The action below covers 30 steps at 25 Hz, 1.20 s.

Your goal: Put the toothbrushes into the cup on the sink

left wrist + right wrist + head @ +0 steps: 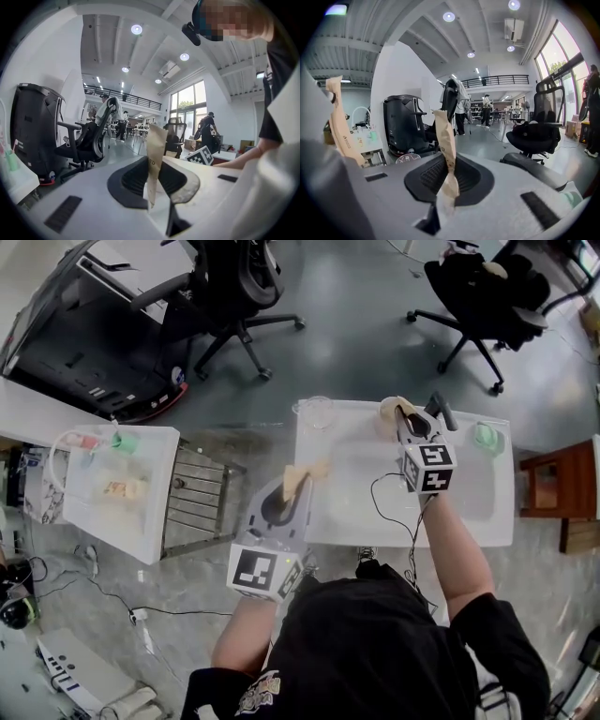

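Observation:
A white sink (469, 512) stands in front of me, with a clear cup (316, 412) on its far left corner. Over the sink's left edge, my left gripper (298, 479) is shut on a toothbrush in a tan paper wrapper (154, 154), which stands up between the jaws. Near the sink's far edge, my right gripper (401, 413) is shut on a second paper-wrapped toothbrush (446, 145). In the right gripper view the cup (408, 159) shows low, just past the jaws and to their left, and the left toothbrush (341, 119) is at the far left.
A green object (487, 437) sits on the sink's far right corner. A metal rack (197, 498) and a white side table (94, 521) with small items stand to the left. A wooden stool (558, 486) is on the right. Beyond are two office chairs (234, 296) and a black machine (84, 343).

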Available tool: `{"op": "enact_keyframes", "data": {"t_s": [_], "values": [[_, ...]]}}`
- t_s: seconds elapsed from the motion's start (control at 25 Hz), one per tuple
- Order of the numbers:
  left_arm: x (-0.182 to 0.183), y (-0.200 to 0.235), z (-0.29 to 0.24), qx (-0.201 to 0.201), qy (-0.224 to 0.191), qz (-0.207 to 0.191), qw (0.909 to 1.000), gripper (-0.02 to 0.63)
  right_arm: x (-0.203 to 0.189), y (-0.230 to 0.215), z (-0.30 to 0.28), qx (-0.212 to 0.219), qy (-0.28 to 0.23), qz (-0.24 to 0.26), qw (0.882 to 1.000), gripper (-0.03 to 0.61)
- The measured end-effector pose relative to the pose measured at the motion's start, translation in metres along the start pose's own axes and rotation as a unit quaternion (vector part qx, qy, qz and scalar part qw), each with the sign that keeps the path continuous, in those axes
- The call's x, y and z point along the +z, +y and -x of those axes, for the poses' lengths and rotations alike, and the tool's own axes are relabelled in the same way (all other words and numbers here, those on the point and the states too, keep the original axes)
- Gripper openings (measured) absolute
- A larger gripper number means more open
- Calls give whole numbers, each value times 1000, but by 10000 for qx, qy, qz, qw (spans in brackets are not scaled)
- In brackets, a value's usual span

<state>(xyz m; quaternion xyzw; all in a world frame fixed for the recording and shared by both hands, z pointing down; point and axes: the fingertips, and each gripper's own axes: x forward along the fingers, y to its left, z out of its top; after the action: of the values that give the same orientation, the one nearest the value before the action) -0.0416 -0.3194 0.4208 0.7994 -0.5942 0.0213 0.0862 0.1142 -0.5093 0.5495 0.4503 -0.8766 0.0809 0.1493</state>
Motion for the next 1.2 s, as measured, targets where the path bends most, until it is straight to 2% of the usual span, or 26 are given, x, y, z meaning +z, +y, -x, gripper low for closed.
{"op": "enact_keyframes", "data": {"t_s": [0.28, 0.56, 0.96, 1.2], "values": [[-8, 13, 5, 145, 76, 86, 9998, 50, -28, 4, -18, 3, 342, -115, 9993, 44], [-14, 14, 13, 166, 58, 120, 9998, 51, -45, 10, -17, 131, 475, -314, 9983, 82], [-8, 13, 27, 68, -9, 89, 9999, 50, -30, 20, 5, 75, 251, -228, 9994, 167], [-4, 6, 33, -152, -152, 79, 9997, 49, 8, 28, 42, -39, -213, -15, 9998, 172]]}}
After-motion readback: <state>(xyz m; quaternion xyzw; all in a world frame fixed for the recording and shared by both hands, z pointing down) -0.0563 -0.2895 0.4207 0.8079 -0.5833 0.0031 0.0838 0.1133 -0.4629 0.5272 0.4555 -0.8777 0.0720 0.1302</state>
